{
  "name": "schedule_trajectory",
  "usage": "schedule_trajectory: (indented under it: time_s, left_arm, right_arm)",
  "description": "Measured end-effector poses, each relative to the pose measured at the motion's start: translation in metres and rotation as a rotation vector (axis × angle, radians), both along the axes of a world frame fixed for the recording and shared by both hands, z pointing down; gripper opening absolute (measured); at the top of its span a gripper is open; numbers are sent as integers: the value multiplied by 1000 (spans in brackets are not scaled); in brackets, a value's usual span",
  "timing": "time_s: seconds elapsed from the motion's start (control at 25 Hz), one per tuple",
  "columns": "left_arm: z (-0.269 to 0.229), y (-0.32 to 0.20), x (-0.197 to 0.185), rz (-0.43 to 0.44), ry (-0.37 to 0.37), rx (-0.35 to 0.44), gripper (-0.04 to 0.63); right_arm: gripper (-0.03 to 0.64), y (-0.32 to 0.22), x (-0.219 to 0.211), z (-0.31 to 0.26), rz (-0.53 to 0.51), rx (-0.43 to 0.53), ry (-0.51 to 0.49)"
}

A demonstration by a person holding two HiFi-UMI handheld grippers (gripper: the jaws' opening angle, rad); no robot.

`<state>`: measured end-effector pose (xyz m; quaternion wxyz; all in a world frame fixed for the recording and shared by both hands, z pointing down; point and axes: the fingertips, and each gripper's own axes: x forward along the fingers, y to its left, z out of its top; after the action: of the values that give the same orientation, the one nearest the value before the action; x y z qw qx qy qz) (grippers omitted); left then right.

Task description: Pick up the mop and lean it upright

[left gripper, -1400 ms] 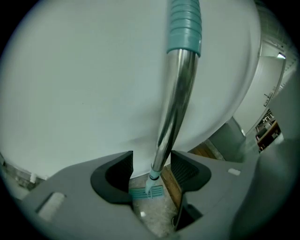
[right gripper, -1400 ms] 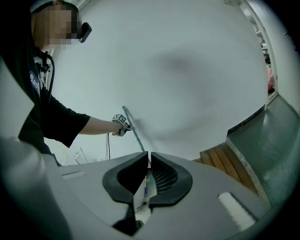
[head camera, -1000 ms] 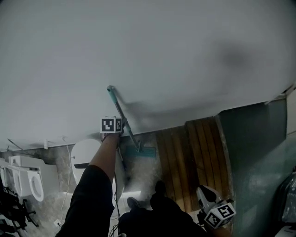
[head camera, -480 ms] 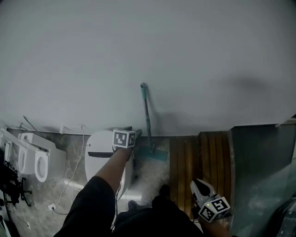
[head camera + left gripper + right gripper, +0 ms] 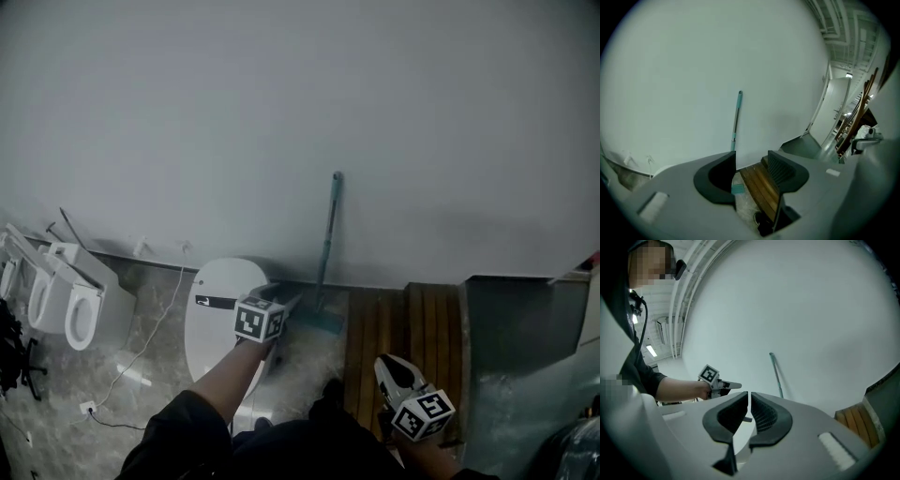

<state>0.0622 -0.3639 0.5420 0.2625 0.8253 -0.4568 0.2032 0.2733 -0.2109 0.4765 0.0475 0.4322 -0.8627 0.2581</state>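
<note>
Mop (image 5: pixel 325 251) stands upright against the pale wall (image 5: pixel 300 103), its teal handle nearly vertical with the top end resting on the wall and its flat teal head on the floor at the wall's foot. The head sits between the white toilet (image 5: pixel 214 305), whose lid is down, and the strip of wooden slats (image 5: pixel 405 323) to the right. Neither gripper touches the mop. The left gripper (image 5: pixel 287 303) is held out over the edge of the toilet, near the mop head but apart from it, pointing toward the wall and tilted downward. Its fingers stand open with nothing between them and have just been closing a little; through the gap its own view shows only the wooden slats, the teal mop head, the speckled stone floor (image 5: pixel 155 375) and a dark shoe below. The right gripper (image 5: pixel 383 364) is low at the person's right side, over the wooden slats and well apart from the mop. Its fingers are closed almost together, only a thin slit left, and they grip nothing. The right gripper view looks across at the left gripper and the bare forearm that bears it, with the mop handle against the wall beyond. At the far left in the head view, more white toilets (image 5: pixel 75 305) stand along the wall, and a thin cable (image 5: pixel 167 309) trails down from the wall across the floor.
</note>
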Motion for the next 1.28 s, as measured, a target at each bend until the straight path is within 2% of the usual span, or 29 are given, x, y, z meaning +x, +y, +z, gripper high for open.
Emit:
schedule_trajectory:
  time_s: [0.36,0.52,0.72,0.88,1.08,1.28]
  left_arm:
    - [-80,130,-37,151,60,225,219]
    - [-103,184,-58,177,90,308,212]
    - [-120,245,-81,168,146,351,198]
    - [-137,289,-85,157,181,375,185]
    - [-156,344,-74,122,208,389,173]
    - [-175,395,-53,61,218,415,161]
  right_arm:
    - [26,89,-82,-17,41,24,34]
    - [26,127,-106,-24,55,34,65]
    - [26,157,-128,-41,32,67,80]
    - [25,170,-129,-44,3,92,74]
    - [25,196,-131,-54,-47,119,36]
    - [23,233,-110,-55,-87,130,-3]
